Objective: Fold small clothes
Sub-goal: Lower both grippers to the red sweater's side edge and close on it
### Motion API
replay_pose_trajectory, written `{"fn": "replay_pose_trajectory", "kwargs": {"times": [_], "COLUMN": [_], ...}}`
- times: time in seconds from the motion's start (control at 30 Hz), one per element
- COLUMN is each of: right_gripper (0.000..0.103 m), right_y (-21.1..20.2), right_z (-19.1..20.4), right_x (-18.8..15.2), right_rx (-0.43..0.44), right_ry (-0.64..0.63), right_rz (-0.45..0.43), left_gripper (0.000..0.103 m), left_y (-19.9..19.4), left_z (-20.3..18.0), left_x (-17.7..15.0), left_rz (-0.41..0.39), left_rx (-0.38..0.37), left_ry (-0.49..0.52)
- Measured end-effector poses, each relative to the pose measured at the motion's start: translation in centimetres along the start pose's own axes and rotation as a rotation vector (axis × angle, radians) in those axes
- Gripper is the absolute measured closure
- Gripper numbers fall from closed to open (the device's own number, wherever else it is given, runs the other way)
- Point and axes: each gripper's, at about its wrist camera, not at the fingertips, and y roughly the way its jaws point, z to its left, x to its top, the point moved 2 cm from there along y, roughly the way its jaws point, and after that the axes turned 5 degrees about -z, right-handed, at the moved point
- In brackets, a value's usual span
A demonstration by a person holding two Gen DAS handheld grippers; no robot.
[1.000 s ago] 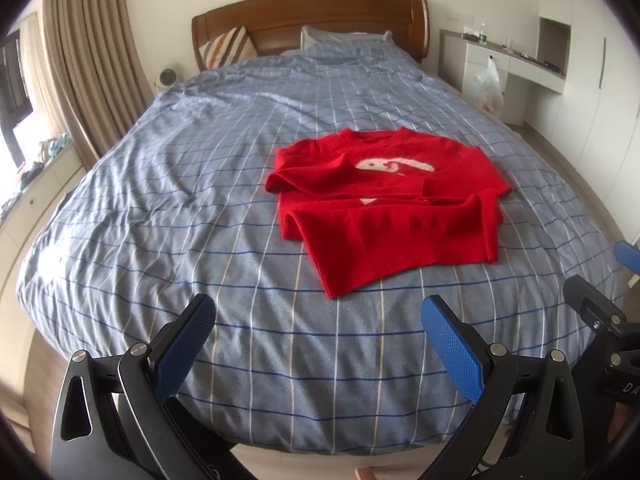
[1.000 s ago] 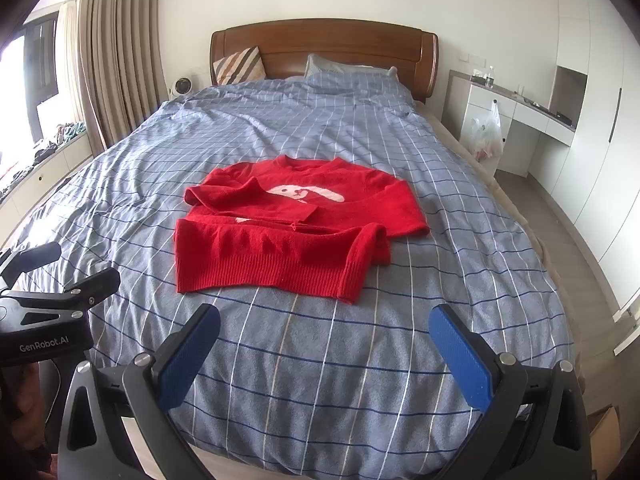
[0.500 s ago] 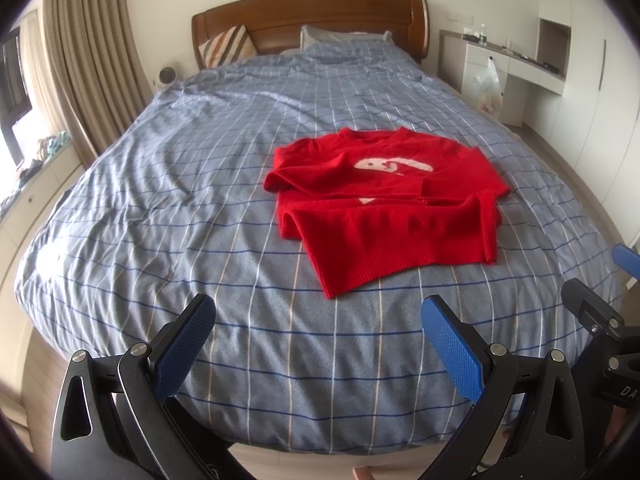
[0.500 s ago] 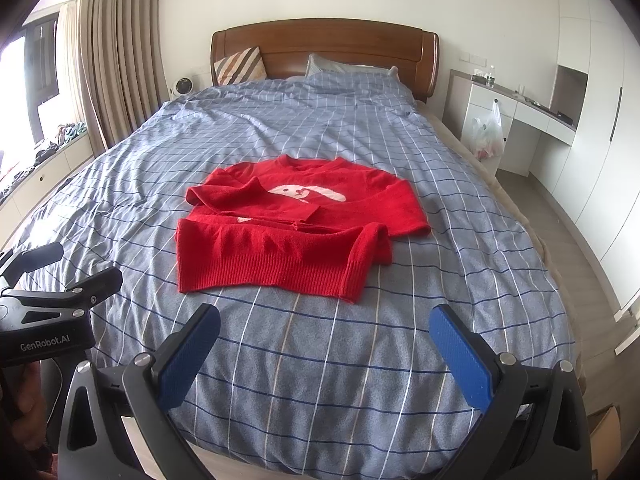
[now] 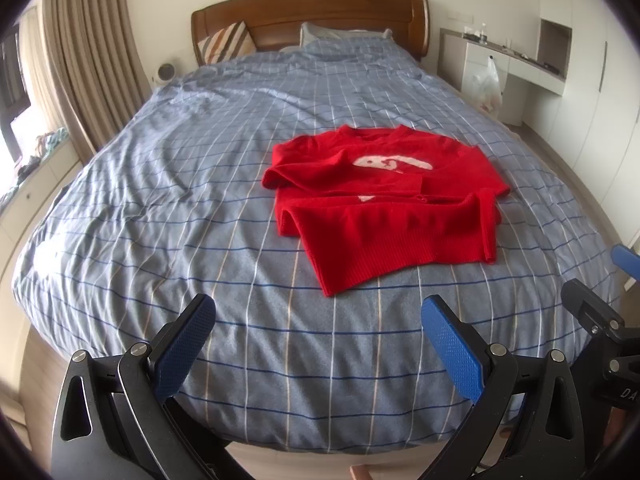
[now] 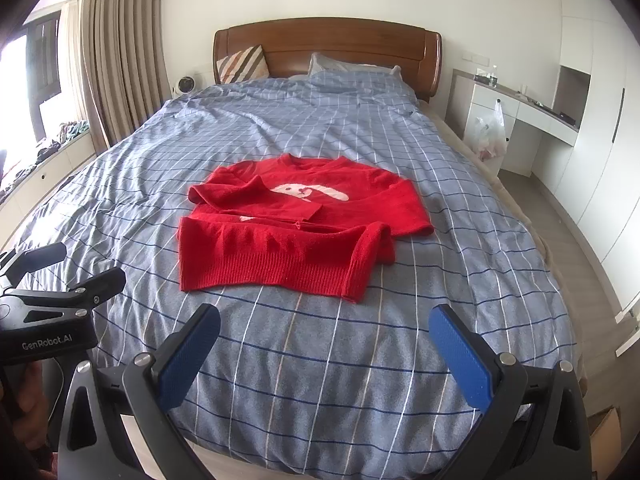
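Observation:
A small red sweater (image 5: 384,196) with a white motif lies partly folded on the blue checked bed cover (image 5: 200,184), its hem folded up and both sleeves laid across its body. It also shows in the right wrist view (image 6: 296,232). My left gripper (image 5: 316,320) is open and empty above the foot of the bed, well short of the sweater. My right gripper (image 6: 324,328) is open and empty too, at the same distance. The right gripper shows at the right edge of the left wrist view (image 5: 600,312); the left one shows at the left edge of the right wrist view (image 6: 52,296).
A wooden headboard (image 6: 328,44) and pillows (image 6: 240,64) stand at the far end. Curtains (image 6: 116,60) and a low window ledge run along the left. A white desk (image 6: 520,116) with a plastic bag and wardrobes are on the right.
Both grippers have drifted back very slightly; the sweater has not moved and both grippers stay open.

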Motion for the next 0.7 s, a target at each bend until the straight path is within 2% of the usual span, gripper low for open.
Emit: {"fn": "replay_pose_trajectory", "kwargs": {"times": [0.17,0.3,0.37,0.43,0.5,0.57,0.6,0.67,0.7], "right_gripper": [0.0,0.0,0.0,0.0,0.001,0.004,0.009,0.01,0.012], "right_y": [0.2,1.5,2.8,5.7,9.8,13.3,14.3,16.7,17.8], "right_z": [-0.9,-3.6,-5.1,-6.6,-7.6,-8.1,-8.1,-7.9,-8.1], "right_x": [0.1,0.3,0.0,-0.8,-1.7,-2.1,-2.1,-1.7,-1.7], "right_rx": [-0.013,-0.065,-0.067,-0.034,0.022,0.08,0.116,0.182,0.204], "right_ry": [0.013,0.042,0.068,0.087,0.112,0.152,0.166,0.209,0.236], "right_rz": [-0.006,-0.003,-0.015,0.007,0.084,0.152,0.159,0.179,0.192], "left_gripper": [0.0,0.0,0.0,0.0,0.001,0.003,0.009,0.025,0.037], "left_y": [0.2,2.0,4.2,7.6,11.6,14.9,16.1,18.0,18.8], "left_z": [0.2,1.7,2.5,2.9,3.2,3.2,3.2,3.1,3.1], "left_x": [0.1,-0.2,-0.4,-0.7,-0.9,-1.0,-1.0,-1.0,-1.0], "left_rz": [0.0,0.025,0.051,0.087,0.148,0.187,0.195,0.221,0.237], "left_rx": [-0.003,-0.005,-0.03,-0.071,-0.133,-0.147,-0.15,-0.171,-0.186], "left_ry": [-0.003,-0.031,-0.041,-0.043,-0.055,-0.063,-0.068,-0.083,-0.099]}}
